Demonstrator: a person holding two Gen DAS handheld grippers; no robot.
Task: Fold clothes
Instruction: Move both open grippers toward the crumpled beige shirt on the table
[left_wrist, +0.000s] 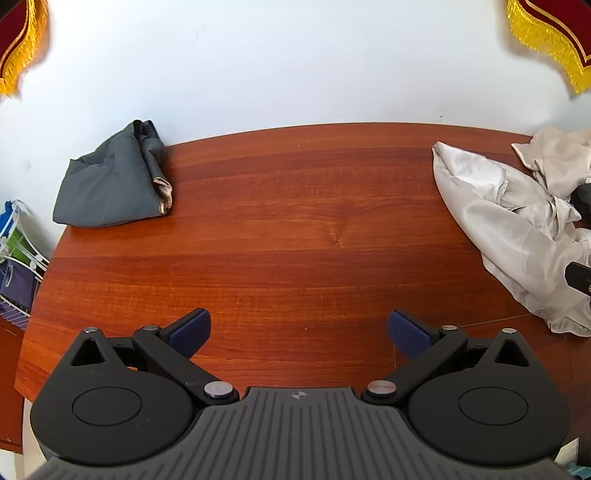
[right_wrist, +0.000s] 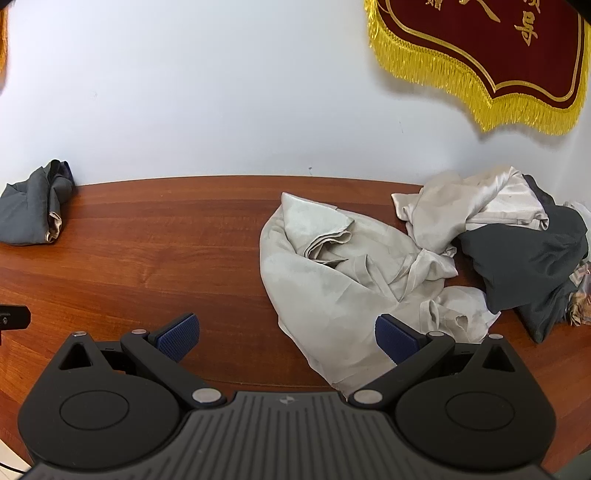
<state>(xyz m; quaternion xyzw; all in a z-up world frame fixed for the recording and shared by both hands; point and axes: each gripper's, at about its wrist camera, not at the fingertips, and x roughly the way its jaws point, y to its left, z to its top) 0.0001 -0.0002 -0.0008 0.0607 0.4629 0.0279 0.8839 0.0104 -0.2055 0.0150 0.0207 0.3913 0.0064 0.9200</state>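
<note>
A crumpled pale silver garment (right_wrist: 332, 280) lies on the right part of the wooden table (right_wrist: 147, 251); in the left wrist view the same garment (left_wrist: 509, 229) sits at the right edge. A folded dark grey garment (left_wrist: 110, 184) rests at the table's far left corner, seen also in the right wrist view as the grey bundle (right_wrist: 33, 210). More pale and dark grey clothes (right_wrist: 517, 240) are heaped at the far right. My left gripper (left_wrist: 299, 332) hovers open over bare wood. My right gripper (right_wrist: 288, 338) is open above the pale garment's near edge, pads apart from the cloth.
A white wall stands behind the table, with a red pennant with gold fringe (right_wrist: 498, 55) hanging on it. A wire rack with coloured items (left_wrist: 18, 266) stands left of the table. Bare wood spans the table's middle. A black piece of the other gripper (right_wrist: 13, 317) shows at the left.
</note>
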